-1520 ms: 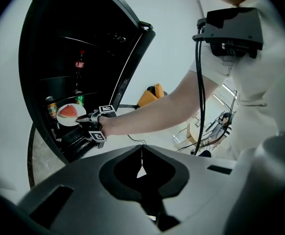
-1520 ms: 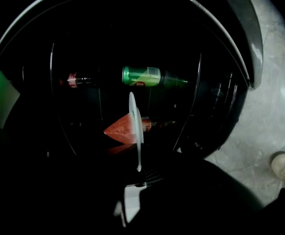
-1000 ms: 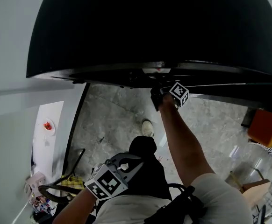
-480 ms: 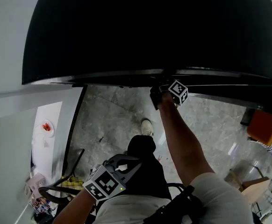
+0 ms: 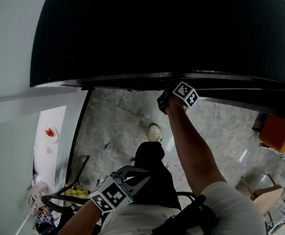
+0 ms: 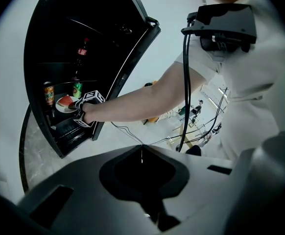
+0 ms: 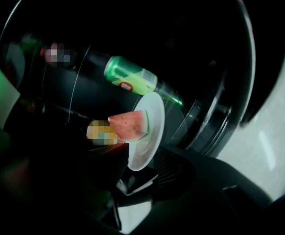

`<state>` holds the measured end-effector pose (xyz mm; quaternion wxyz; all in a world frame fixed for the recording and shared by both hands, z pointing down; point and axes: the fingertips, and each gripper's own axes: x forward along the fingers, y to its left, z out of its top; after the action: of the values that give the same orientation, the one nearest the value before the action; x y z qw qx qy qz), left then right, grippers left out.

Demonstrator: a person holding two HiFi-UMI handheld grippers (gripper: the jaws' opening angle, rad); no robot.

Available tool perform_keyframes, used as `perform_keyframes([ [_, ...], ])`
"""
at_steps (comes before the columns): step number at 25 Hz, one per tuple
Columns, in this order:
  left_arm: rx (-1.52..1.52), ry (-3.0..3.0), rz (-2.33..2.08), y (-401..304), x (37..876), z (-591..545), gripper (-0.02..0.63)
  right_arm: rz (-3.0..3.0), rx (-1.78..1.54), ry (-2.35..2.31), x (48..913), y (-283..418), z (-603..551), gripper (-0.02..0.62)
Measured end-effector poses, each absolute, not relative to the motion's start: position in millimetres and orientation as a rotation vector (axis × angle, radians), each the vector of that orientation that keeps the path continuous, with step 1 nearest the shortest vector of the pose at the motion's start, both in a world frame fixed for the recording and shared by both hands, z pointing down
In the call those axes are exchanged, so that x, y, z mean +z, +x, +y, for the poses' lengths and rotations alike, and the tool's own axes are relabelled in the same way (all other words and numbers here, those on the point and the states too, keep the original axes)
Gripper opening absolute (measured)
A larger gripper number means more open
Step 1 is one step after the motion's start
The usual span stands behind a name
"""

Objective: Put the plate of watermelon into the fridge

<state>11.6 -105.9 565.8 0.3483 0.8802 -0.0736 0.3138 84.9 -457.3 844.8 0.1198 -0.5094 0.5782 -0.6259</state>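
Right fingers [image 7: 108, 161] seemingly pinch the plate [image 7: 152, 115] at its rim; left fingers [image 6: 83, 180] closed, empty.

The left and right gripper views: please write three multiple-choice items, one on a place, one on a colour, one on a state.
1. Where is the plate of watermelon? A on the floor; B inside the fridge; C on a chair.
2. The can behind it is: A green; B blue; C purple.
3. The fridge door is: A shut; B removed; C open.
Key: 1 B, the fridge's dark interior surrounds it; 2 A, its body is green; 3 C, it stands swung outward.
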Motion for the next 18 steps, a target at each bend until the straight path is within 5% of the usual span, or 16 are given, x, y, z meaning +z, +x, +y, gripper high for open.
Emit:
perform_keyframes([
  [18,0.793,2.267,-0.203,12.5,562.5,-102.5,0.012,2.513,-1.589,-1.993,847.2,95.5,-447.5,0.278],
])
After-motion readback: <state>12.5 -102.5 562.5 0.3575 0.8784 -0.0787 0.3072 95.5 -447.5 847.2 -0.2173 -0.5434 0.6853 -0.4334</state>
